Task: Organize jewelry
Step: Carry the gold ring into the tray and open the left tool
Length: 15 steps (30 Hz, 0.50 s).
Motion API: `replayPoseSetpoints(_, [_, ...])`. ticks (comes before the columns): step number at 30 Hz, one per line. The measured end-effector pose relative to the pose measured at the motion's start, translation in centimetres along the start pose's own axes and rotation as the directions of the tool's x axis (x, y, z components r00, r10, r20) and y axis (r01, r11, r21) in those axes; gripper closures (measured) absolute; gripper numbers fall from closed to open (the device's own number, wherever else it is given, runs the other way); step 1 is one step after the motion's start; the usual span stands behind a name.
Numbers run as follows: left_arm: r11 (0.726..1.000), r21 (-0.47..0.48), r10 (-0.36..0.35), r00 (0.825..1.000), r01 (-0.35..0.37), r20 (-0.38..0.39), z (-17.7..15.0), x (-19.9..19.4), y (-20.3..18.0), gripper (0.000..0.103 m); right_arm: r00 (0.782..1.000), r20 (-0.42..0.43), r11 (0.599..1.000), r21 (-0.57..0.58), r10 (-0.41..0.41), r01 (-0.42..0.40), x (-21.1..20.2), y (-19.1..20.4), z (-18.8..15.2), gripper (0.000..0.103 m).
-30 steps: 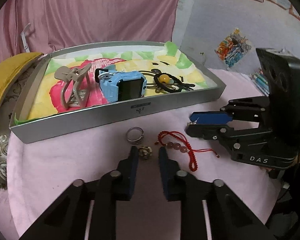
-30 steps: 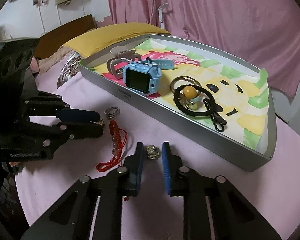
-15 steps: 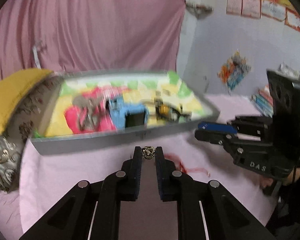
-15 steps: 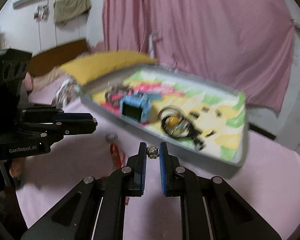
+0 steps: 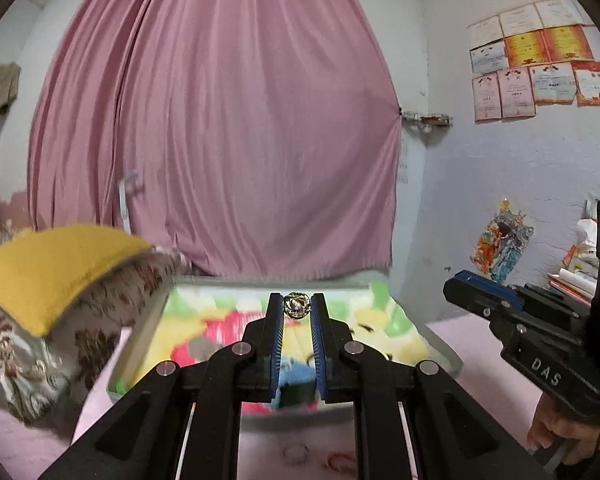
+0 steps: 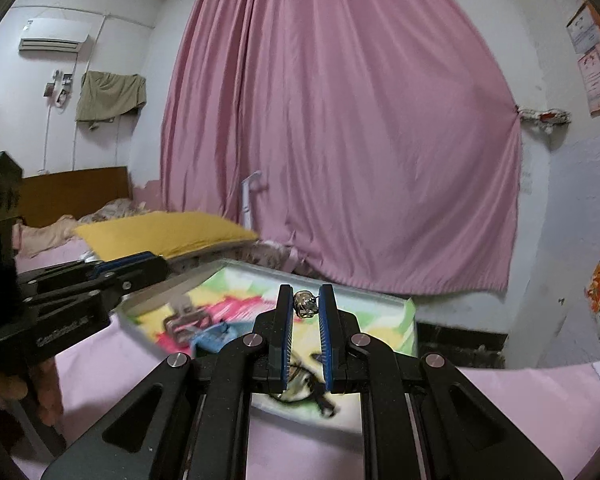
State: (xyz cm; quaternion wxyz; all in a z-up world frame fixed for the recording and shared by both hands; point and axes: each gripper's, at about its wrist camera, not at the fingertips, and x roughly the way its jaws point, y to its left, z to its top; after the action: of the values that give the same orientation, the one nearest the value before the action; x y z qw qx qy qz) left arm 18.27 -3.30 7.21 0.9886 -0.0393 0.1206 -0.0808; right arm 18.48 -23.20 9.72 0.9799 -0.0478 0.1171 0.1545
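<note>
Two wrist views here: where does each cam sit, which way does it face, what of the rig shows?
Left wrist view: on the left gripper, looking along its fingers over the tray at the pink curtain; shut on a small metal bead; right gripper and a hand at the right edge.
Right wrist view: on the right gripper, facing the same way, shut on a small charm; left gripper at the left.
Shared: curtain, tray, yellow pillow, each other's gripper.
</note>
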Motion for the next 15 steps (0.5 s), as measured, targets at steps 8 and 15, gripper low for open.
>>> replayPoseSetpoints(8, [1.0,0.026,-0.004,1.0,0.003,0.026,-0.1,1.4,-0.2,0.09,1.0,-0.01,1.0,0.004,-0.011,0.011,2.4,0.0,-0.6,0.092])
replayPoseSetpoints(15, [1.0,0.003,-0.022,0.999,0.022,-0.041,-0.9,2.4,0.1,0.09,0.991,-0.131,0.999,0.026,0.022,-0.019,4.5,-0.1,-1.4,0.092])
